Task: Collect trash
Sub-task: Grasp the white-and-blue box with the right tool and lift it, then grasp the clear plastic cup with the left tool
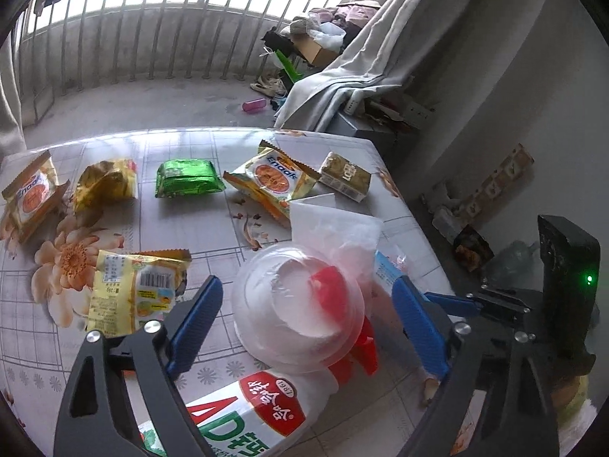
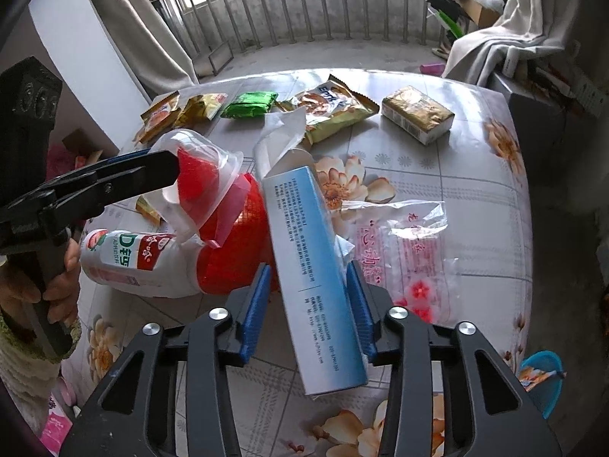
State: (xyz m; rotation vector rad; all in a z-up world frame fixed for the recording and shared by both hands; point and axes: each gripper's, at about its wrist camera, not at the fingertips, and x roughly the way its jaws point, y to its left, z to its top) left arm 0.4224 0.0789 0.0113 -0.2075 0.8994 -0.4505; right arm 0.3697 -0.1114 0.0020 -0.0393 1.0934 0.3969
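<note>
My left gripper [image 1: 306,285] stands open around a clear plastic cup [image 1: 300,304], its blue pads a little apart from the cup on both sides. The cup sits over the red cap of a lying white drink bottle [image 1: 247,411]. My right gripper [image 2: 308,268] is open around a blue-and-white box [image 2: 312,266]. The box leans on the right pad, with a gap at the left one. Beside the box lies a clear plastic bag [image 2: 403,251] with red print. Several snack wrappers [image 1: 270,181] and a gold pack [image 1: 344,177] lie farther back.
The flowered tablecloth [image 2: 475,175] ends close on the right, with a blue container [image 2: 540,381] on the floor below it. A white tissue [image 1: 335,221] lies behind the cup. A hand in a knitted sleeve [image 2: 38,289] holds the left gripper. Railing and draped cloth stand beyond.
</note>
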